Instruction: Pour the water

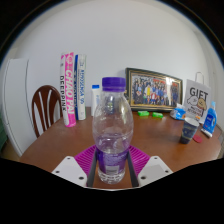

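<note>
White wall is rising behind a round wooden table (60,150), with books (72,88) and a framed photo (153,88) standing along its far edge. At the near edge, the gripper (111,165) is pinching an upright clear bottle (111,130) with a purple cap, both purple pads (86,158) pressing its sides.

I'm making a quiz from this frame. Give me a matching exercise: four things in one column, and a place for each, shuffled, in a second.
Things:
1. Bottle
2. Chair
3. Photo frame
4. Gift sign

Places:
A. behind the table, beside the books
B. between the gripper fingers
C. far side of the table, just beyond the bottle's cap
D. beside the frame, away from the books

Pairs: 1-B, 2-A, 3-C, 4-D
</note>
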`<action>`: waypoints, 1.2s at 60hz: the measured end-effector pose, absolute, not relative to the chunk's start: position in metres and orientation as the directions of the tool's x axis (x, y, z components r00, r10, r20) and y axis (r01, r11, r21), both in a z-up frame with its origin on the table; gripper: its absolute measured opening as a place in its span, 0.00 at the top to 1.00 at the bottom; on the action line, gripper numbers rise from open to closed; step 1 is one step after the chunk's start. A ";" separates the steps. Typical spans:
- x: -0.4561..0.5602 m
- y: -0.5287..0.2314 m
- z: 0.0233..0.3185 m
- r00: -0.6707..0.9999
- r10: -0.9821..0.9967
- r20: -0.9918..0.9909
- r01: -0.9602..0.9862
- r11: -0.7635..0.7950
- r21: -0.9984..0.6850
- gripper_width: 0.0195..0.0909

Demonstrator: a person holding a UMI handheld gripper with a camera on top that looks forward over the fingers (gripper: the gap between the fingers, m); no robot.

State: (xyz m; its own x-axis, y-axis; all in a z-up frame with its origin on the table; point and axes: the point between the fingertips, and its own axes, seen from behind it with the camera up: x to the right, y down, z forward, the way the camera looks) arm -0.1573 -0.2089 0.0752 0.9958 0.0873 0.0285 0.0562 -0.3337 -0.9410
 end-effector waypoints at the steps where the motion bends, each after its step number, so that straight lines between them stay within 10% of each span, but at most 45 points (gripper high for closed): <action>1: -0.157 -0.208 0.076 0.996 0.087 0.036 0.063 -0.328 -0.942 0.57; 21: -0.162 -0.207 0.093 0.993 0.107 -0.044 -0.008 -0.314 -0.949 0.77; 44: -0.103 -0.162 0.235 0.861 0.119 -0.494 -0.461 -0.225 -0.858 0.77; 57: -0.032 -0.120 0.268 0.420 0.079 -0.904 -0.867 -0.259 -0.425 0.77; 72: 0.029 -0.085 0.236 -0.095 -0.026 -0.995 -0.950 -0.295 0.098 0.77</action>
State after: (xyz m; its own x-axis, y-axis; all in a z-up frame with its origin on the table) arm 0.0285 -0.0853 0.2363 -0.0950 -0.0259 -0.9951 -0.9504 -0.2951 0.0984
